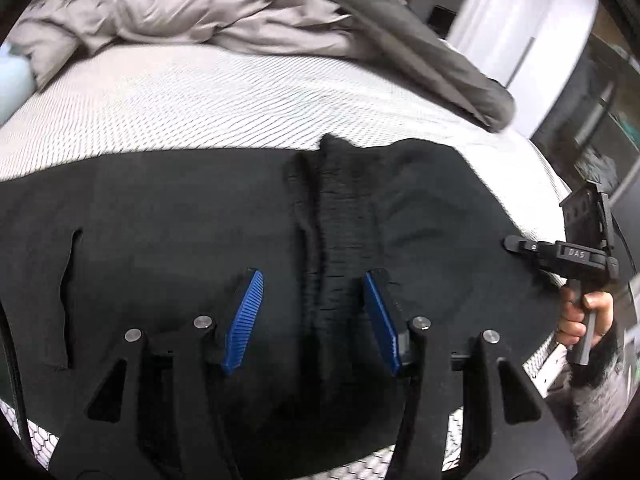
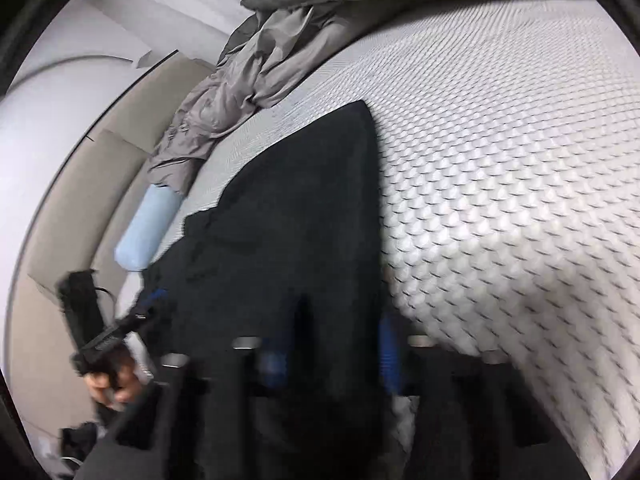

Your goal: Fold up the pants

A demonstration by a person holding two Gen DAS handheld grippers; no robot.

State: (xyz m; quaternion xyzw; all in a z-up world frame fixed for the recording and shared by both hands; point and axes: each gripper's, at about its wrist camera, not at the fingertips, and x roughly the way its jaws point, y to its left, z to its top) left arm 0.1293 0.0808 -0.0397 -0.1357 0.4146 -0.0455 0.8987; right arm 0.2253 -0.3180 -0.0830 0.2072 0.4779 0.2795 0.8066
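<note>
Black pants [image 1: 160,220] lie spread flat on the white quilted mattress [image 1: 200,100]. My left gripper [image 1: 313,276] hovers open over their ribbed waistband [image 1: 340,220], one blue pad on each side of it and neither pressing. My right gripper [image 1: 510,242], held by a hand [image 1: 580,320], has its tip at the pants' right edge near the side of the bed. The right wrist view is blurred. There the right gripper [image 2: 332,332] has black pants [image 2: 300,200] cloth filling the gap between its blue pads. The left gripper [image 2: 148,308] shows at the lower left.
A crumpled grey duvet [image 1: 200,12] and a darker grey blanket [image 1: 440,68] are heaped along the far side of the bed. A light blue pillow [image 2: 148,228] lies by the beige headboard [image 2: 100,160]. The mattress drops off at the right, beside furniture.
</note>
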